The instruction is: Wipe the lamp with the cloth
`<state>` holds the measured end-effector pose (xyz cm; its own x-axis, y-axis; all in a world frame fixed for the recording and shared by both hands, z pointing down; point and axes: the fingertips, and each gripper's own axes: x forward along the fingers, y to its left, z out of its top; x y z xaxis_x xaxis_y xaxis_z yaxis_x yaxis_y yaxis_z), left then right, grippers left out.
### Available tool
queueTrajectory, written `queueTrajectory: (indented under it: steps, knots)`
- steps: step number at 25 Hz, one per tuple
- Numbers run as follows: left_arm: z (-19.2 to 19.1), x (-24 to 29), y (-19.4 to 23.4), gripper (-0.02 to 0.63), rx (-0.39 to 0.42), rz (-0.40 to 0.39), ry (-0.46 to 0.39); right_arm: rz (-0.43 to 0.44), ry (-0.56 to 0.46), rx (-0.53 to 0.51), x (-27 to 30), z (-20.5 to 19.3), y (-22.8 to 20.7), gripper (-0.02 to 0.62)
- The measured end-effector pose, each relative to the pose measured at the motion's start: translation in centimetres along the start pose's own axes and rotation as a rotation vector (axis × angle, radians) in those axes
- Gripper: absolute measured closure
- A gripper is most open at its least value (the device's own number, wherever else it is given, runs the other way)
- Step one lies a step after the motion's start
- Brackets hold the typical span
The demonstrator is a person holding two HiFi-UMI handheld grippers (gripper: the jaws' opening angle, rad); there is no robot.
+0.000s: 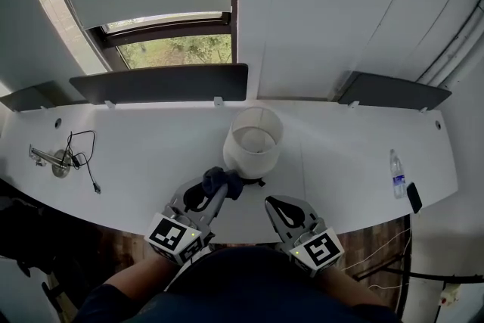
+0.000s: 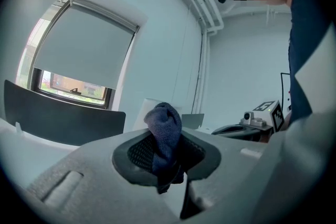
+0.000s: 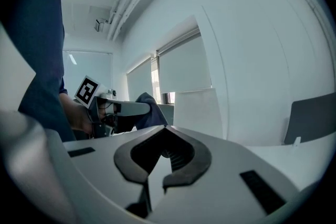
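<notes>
My left gripper [image 1: 215, 193] has its jaws clamped on the dark blue cloth [image 2: 164, 131]. In the left gripper view the cloth is pinched between the two pads. A bunched wad stands up above the jaws and a short tail hangs below them.

From the head view, the bunched end of the cloth sits just ahead of the left jaw tips, right up against the lower edge of the lamp [image 1: 253, 138]. I cannot tell whether the fabric actually presses on the white shade or stops just short of it. The lamp stands upright on the white desk [image 1: 151, 151], just ahead of both grippers and a little nearer the left one's tips.

My right gripper [image 3: 153, 181] holds nothing. Its jaw tips are drawn together, with only a thin slit between them, and the oval hollow behind the tips is bare. It hovers over the near edge of the desk, beside the left gripper and apart from it, short of the lamp. In its own view the shade rises ahead of its jaws, with the cloth-carrying left gripper off to its left.
</notes>
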<state>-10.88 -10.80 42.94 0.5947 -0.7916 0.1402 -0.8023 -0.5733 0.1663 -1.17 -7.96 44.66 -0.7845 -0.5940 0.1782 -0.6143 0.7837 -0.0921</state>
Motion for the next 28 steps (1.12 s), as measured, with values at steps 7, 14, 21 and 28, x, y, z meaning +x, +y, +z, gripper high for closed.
queueTrajectory:
  steps: [7, 14, 21, 28]
  knots:
    - [-2.1, 2.1, 1.9, 0.520, 0.004, 0.052, 0.048, 0.011, 0.001, 0.005, 0.2, 0.0, -1.6, 0.584]
    - [-3.0, 4.1, 2.8, 0.520, -0.007, 0.056, 0.074, -0.016, 0.025, 0.022, -0.3, -0.8, -2.9, 0.584]
    - [-2.4, 4.8, 2.3, 0.520, 0.008, 0.045, 0.091, -0.025, 0.022, 0.021, -0.9, -0.8, -3.3, 0.584]
    - [0.6, 4.7, 1.2, 0.520, 0.006, 0.014, 0.030, -0.036, 0.003, 0.025, -1.2, -0.6, -3.6, 0.584]
